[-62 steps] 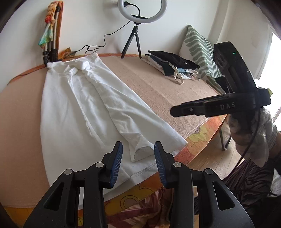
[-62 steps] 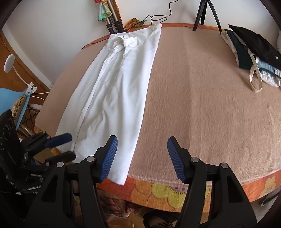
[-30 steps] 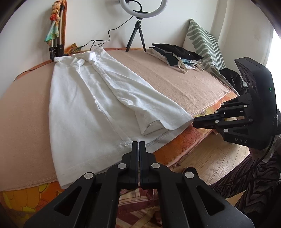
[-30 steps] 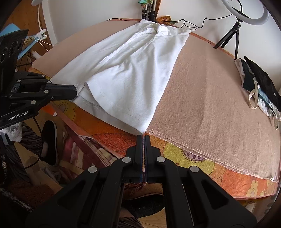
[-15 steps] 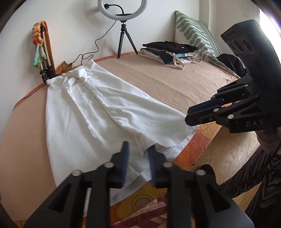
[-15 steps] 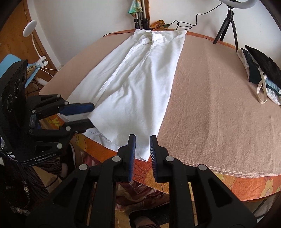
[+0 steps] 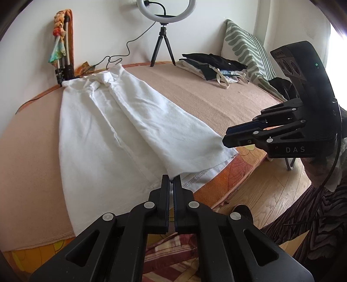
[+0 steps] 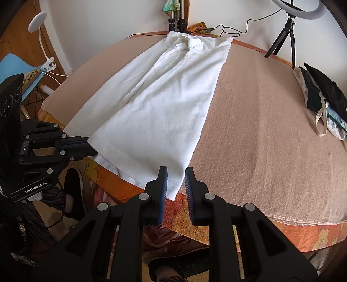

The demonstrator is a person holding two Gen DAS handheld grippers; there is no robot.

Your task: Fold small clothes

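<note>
A white garment (image 7: 121,134) lies lengthwise on the beige blanket (image 7: 216,102), collar at the far end, with one side folded over the middle. My left gripper (image 7: 172,179) is shut at the near hem, and the folded layer's corner runs into its fingertips. In the right wrist view the left gripper (image 8: 90,144) touches the hem's left corner. My right gripper (image 8: 175,175) has its jaws opening. The garment (image 8: 164,104) has its right hem corner between the fingers, but the pads do not press on it. The left wrist view shows the right gripper (image 7: 226,133) beside that corner.
A ring light on a tripod (image 7: 166,13) stands at the back wall, next to a bundle of folded stands (image 7: 63,54). Stacked dark clothes (image 7: 212,65) and a striped pillow (image 7: 245,52) lie at the far right. The bed edge drops to a wooden floor (image 7: 271,195). A blue chair (image 8: 13,67) stands at the left.
My left gripper's jaws, apart half a second ago, have closed at the hem. My right gripper, shut a second ago, has opened a little around the hem corner.
</note>
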